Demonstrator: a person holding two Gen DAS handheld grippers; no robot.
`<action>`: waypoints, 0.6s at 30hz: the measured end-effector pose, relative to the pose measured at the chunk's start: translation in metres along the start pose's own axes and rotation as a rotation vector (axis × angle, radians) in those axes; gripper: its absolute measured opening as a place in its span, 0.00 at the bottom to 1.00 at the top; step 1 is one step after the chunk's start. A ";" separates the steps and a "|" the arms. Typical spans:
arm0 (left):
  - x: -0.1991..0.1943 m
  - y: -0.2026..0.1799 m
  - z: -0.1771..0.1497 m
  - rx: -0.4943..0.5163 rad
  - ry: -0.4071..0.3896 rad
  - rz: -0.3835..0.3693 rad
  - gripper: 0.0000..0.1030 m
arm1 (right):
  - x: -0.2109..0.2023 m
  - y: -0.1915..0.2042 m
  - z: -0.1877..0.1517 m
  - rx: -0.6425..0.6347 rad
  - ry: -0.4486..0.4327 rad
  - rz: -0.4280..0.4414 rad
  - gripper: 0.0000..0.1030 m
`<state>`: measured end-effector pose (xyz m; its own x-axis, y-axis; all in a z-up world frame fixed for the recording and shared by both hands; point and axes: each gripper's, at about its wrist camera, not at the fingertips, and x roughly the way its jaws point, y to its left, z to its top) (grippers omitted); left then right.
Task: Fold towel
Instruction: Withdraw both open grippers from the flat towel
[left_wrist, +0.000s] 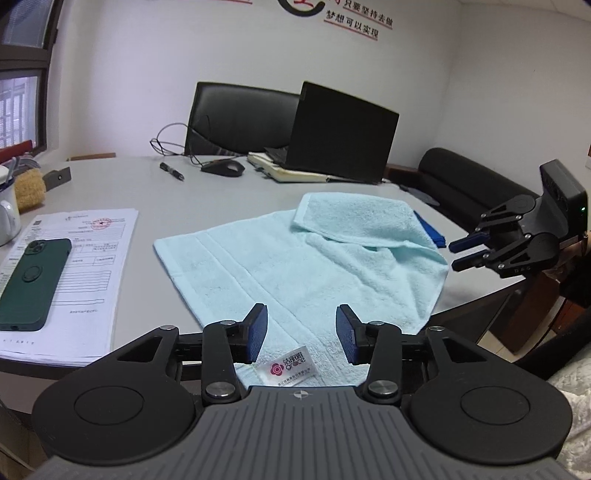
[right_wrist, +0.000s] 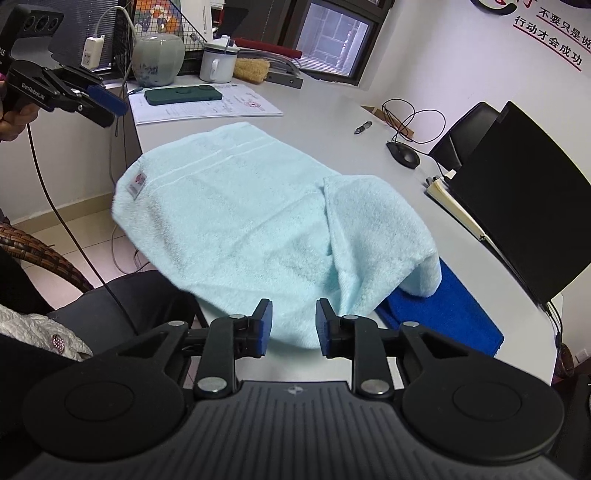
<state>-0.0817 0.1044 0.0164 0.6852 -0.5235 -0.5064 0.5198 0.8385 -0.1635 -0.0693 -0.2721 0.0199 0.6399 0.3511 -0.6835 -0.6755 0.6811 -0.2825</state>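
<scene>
A light blue towel (left_wrist: 295, 266) lies spread on the white table (left_wrist: 207, 199), its near edge with a white label (left_wrist: 291, 363) draped over the table's front. Its far right corner is folded back over itself (left_wrist: 362, 221). My left gripper (left_wrist: 301, 332) hovers open at the labelled edge, and the pads do not press the cloth. In the right wrist view the towel (right_wrist: 229, 206) hangs off the table edge, and my right gripper (right_wrist: 294, 325) stands open at its near side, pads clear of the cloth. Each gripper shows in the other's view: right (left_wrist: 458, 254), left (right_wrist: 110, 103).
A green phone (left_wrist: 33, 284) rests on papers (left_wrist: 92, 266) to the left. A laptop (left_wrist: 340, 133), notebook, mouse (left_wrist: 223, 169) and pen (left_wrist: 171, 171) sit at the back. A blue cloth (right_wrist: 447, 314) lies under the towel's right end. A mug (right_wrist: 218, 61) and jar stand near the window.
</scene>
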 end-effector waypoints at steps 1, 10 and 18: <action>0.006 0.001 0.002 0.001 0.010 0.004 0.43 | 0.002 -0.001 0.001 -0.001 -0.001 -0.005 0.28; 0.057 0.007 0.015 0.008 0.065 0.012 0.43 | 0.016 -0.039 0.007 0.088 -0.017 -0.086 0.34; 0.092 0.003 0.026 0.006 0.081 -0.005 0.43 | 0.040 -0.088 -0.013 0.243 0.029 -0.150 0.34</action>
<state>-0.0038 0.0548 -0.0087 0.6394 -0.5135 -0.5722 0.5265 0.8348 -0.1609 0.0109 -0.3260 0.0086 0.7128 0.2186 -0.6665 -0.4640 0.8595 -0.2144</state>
